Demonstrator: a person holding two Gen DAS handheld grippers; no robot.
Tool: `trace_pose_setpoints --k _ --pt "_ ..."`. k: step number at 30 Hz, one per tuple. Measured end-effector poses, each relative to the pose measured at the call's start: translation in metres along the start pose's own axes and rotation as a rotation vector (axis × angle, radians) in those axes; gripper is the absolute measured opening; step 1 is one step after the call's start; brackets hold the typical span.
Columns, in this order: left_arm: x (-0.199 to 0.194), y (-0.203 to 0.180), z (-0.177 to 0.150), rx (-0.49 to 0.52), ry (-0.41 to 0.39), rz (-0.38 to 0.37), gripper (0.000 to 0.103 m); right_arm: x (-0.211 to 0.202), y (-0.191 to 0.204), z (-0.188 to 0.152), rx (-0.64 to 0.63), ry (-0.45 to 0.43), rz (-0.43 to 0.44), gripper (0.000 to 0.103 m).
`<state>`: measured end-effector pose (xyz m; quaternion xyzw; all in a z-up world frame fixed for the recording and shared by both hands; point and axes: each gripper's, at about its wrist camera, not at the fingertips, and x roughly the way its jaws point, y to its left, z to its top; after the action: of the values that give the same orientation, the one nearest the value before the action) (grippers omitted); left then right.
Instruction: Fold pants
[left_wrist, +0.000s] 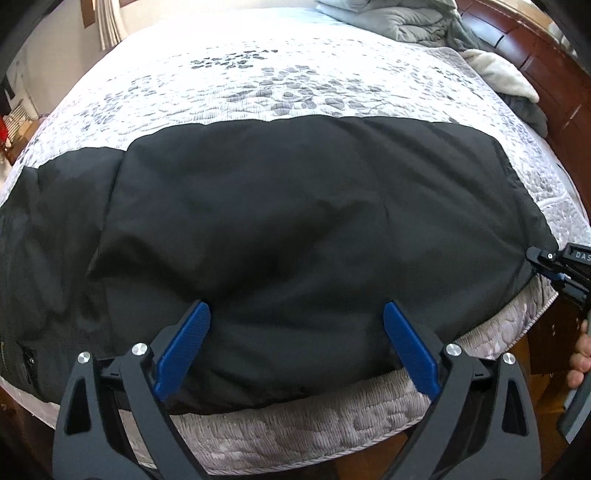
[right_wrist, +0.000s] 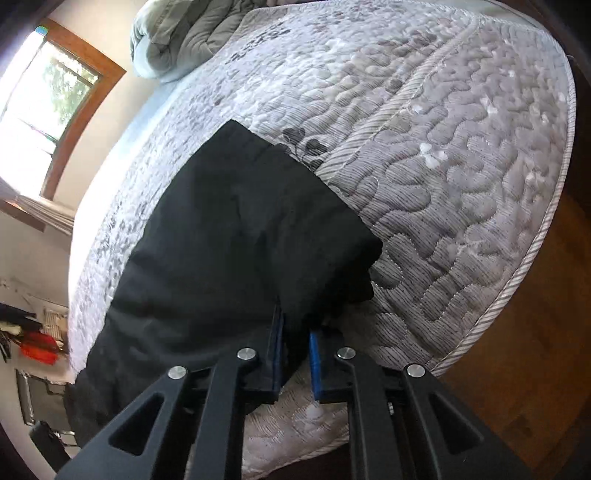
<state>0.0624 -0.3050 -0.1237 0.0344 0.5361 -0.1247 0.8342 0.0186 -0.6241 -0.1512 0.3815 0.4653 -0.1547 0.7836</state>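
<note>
Along the near edge of the bed (left_wrist: 332, 424) my pants (left_wrist: 288, 206) lie crosswise, long axis left to right. My right gripper (right_wrist: 295, 343) has its fingers nearly closed, pinching the pants' right end; my left gripper (left_wrist: 295, 347) gapes wide, empty, over the middle.

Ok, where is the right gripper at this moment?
The right gripper is at the near edge of the mattress, its fingers closed on the corner of the black pants; in the left wrist view it shows at the far right.
</note>
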Motion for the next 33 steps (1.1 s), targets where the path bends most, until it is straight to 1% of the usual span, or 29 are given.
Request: trace_pose_setpoints --k 2,3,5,6,8,9,10,12,15,17,18,20,21,22,24,26,27,30,33 --pt "-0.001 0.005 0.0 -0.018 -0.01 0.006 0.095 -0.012 0.012 0.002 -0.074 -0.045 0.003 0.011" --pt "0.0 0.008 0.0 -0.03 -0.011 0.006 0.095 -0.02 0.017 0.005 -0.099 -0.073 0.028 0.011" --pt "0.0 0.011 0.001 -0.043 -0.016 -0.006 0.095 -0.029 0.017 0.012 -0.092 -0.075 0.054 0.011" --pt "-0.001 0.012 0.001 -0.043 -0.02 -0.009 0.095 -0.028 0.012 0.017 -0.068 -0.073 0.047 0.011" --pt "-0.003 0.012 0.001 -0.038 -0.032 -0.009 0.095 -0.021 0.004 0.019 -0.045 -0.077 -0.01 0.011" --pt "-0.002 0.012 0.001 -0.034 -0.032 -0.01 0.095 -0.013 -0.002 0.019 -0.035 -0.066 -0.067 0.011" --pt "0.0 0.012 0.001 -0.028 -0.026 -0.013 0.095 -0.009 -0.005 0.017 -0.031 -0.055 -0.094 0.011" --pt "0.002 0.012 -0.001 -0.021 -0.022 -0.016 0.095 -0.004 -0.004 0.014 -0.034 -0.044 -0.12 0.011" --pt "0.002 0.013 -0.001 -0.023 -0.024 -0.019 0.095 -0.007 0.001 0.011 -0.07 -0.056 -0.155 0.011" --pt "-0.001 0.016 0.001 -0.041 -0.021 -0.037 0.095 -0.01 -0.002 0.013 -0.043 -0.06 -0.13 0.011" --pt "-0.003 0.02 0.002 -0.061 -0.021 -0.049 0.095 -0.017 -0.004 0.016 -0.02 -0.074 -0.094 0.011" --pt "-0.007 0.026 0.001 -0.091 -0.026 -0.06 0.095 -0.028 0.001 0.017 -0.028 -0.106 -0.057 0.011" --pt "-0.008 0.028 0.002 -0.1 -0.029 -0.06 0.095 -0.032 0.005 0.017 -0.055 -0.121 -0.061 0.011" --pt "-0.006 0.031 0.001 -0.104 -0.025 -0.059 0.095 -0.03 0.009 0.018 -0.073 -0.117 -0.081 0.011" --pt "-0.001 0.031 0.0 -0.086 -0.001 -0.064 0.095 -0.021 0.009 0.019 -0.077 -0.08 -0.127 0.011" --pt "-0.003 0.031 -0.002 -0.065 -0.003 -0.065 0.095 -0.023 0.008 0.019 -0.051 -0.084 -0.108 0.01" --pt "-0.005 0.033 -0.002 -0.068 -0.011 -0.068 0.095 -0.029 0.012 0.019 -0.063 -0.109 -0.088 0.01" --pt "-0.013 0.042 -0.001 -0.112 -0.02 -0.085 0.095 -0.047 0.033 0.017 -0.121 -0.156 -0.071 0.01" --pt "-0.017 0.049 0.002 -0.135 -0.03 -0.066 0.095 -0.063 0.055 0.016 -0.177 -0.194 -0.019 0.01"
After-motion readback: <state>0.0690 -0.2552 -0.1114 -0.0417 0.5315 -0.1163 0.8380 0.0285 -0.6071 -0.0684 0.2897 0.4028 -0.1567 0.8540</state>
